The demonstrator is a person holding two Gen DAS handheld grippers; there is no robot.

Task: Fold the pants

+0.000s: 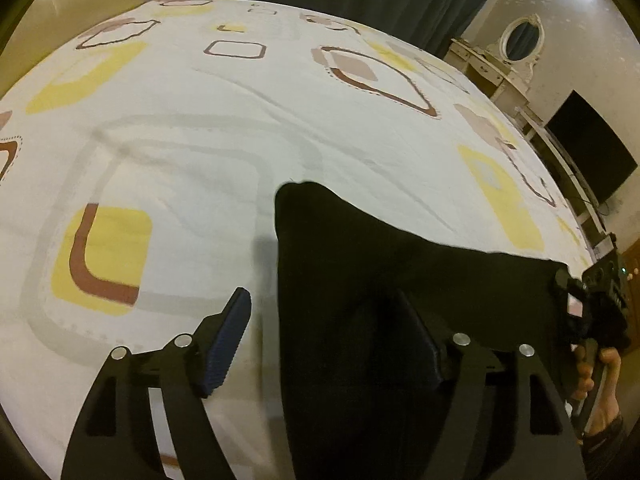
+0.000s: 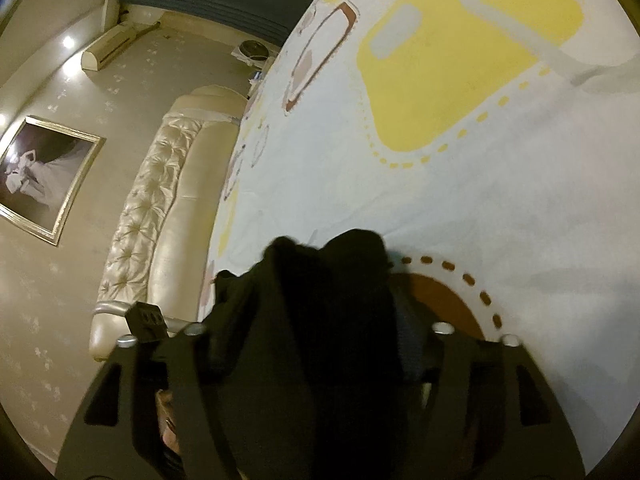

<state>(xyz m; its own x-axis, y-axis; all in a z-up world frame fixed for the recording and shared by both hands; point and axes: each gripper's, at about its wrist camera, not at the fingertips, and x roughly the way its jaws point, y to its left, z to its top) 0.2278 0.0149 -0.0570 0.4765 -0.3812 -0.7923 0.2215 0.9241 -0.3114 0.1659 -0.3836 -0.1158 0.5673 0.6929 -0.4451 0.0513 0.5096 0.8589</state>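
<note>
Black pants lie on a patterned bedsheet, stretched from the centre to the right edge of the left wrist view. My left gripper is open; its left finger stands over bare sheet and its right finger is over the black cloth. My right gripper shows at the far right of that view, gripping the pants' far end. In the right wrist view the pants are bunched between the fingers of my right gripper, which is shut on them.
The bed's padded cream headboard and a framed picture are to the left in the right wrist view. A dressing table with an oval mirror and a dark screen stand beyond the bed's right edge.
</note>
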